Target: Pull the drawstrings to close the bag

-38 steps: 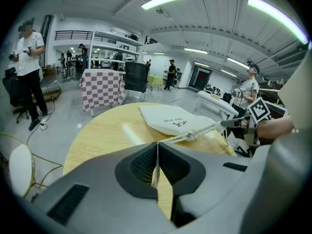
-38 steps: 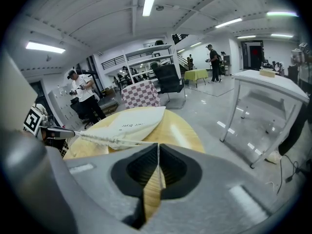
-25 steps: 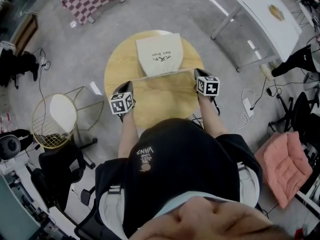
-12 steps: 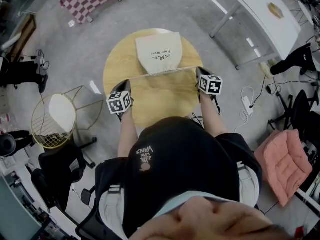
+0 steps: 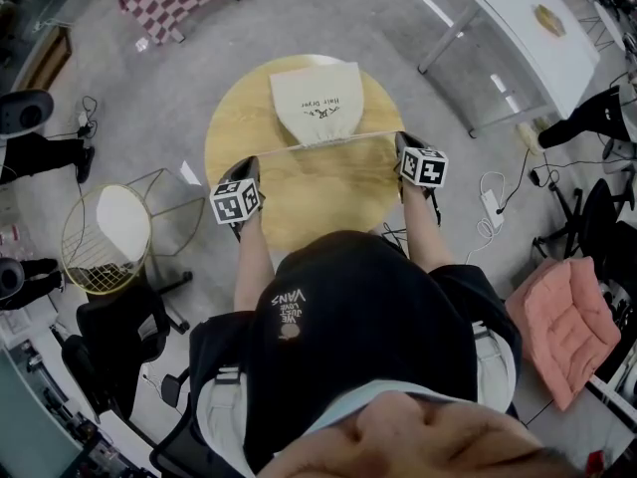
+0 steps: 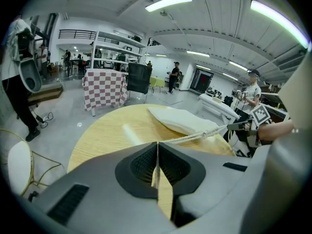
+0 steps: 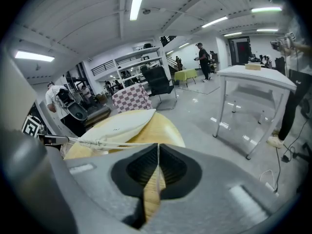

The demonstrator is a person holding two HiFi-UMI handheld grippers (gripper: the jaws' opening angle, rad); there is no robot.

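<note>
- Left gripper (image 5: 249, 163) sits at the left edge of the one round table (image 5: 299, 202), with its jaws pinched shut on a drawstring (image 5: 289, 148).
- One white bag (image 5: 317, 106) lies flat on the far side of the table. I cannot see what is inside it.
- Right gripper (image 5: 402, 140) is at the right edge, pinching the other drawstring (image 5: 368, 139). There is open floor (image 5: 199, 78) all round.

Shirt (image 5: 350, 312) "VANS", bag (image 5: 315, 96) "Hair Dryer"

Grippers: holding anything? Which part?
Left gripper and right gripper are each shut on an outer end of the white drawstring cords, which stretch taut from the gathered mouth of the cream fabric bag.
</note>
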